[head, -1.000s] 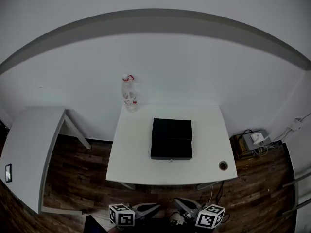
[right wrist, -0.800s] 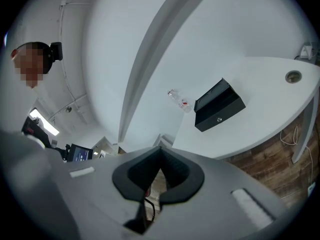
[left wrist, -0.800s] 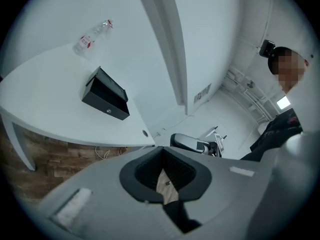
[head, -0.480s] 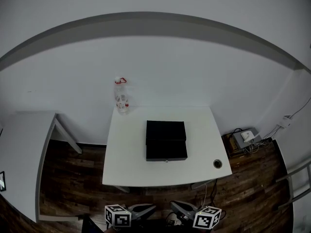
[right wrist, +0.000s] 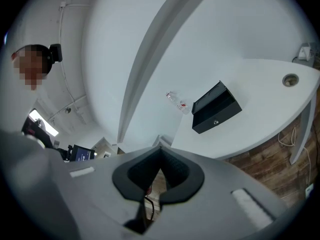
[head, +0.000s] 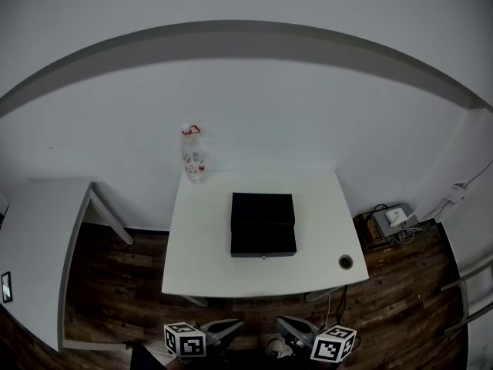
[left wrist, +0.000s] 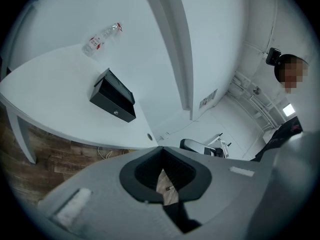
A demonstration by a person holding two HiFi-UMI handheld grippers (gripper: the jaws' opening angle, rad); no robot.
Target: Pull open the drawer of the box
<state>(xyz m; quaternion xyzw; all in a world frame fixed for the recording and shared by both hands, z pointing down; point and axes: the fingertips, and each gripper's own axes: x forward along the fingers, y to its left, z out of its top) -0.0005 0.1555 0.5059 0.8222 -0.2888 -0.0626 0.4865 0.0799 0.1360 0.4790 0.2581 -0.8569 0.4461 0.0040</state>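
1. Box [head: 263, 223]: black, low and rectangular, lying flat near the middle of the white worktop [head: 208, 241]. Nothing is touching it.
2. Drawer [head: 263, 244]: forms the box's near face. The front sits flush with the body, not drawn out, so the open state the task asks for is not shown.
3. Knob [head: 264, 256]: small and pale, centred on the drawer front, and the only purchase visible.
4. Left tongs [head: 228, 328]: clenched tip to tip with nothing between. They are held low at the person's side, well apart from the worktop.
5. Right tongs [head: 293, 330]: likewise clenched and empty, well apart from the box.
6. Handling note (judgement): to draw the drawer, one pair of tongs would need to spread, close squarely on the knob and pull straight toward the near edge. The box looks light and may slide along with the pull. Pressing the other tongs on its top should hold it.
7. Surroundings: a clear plastic bottle [head: 192, 153] stands at the far left corner, away from the box. A cable hole [head: 345, 261] sits at the near right.
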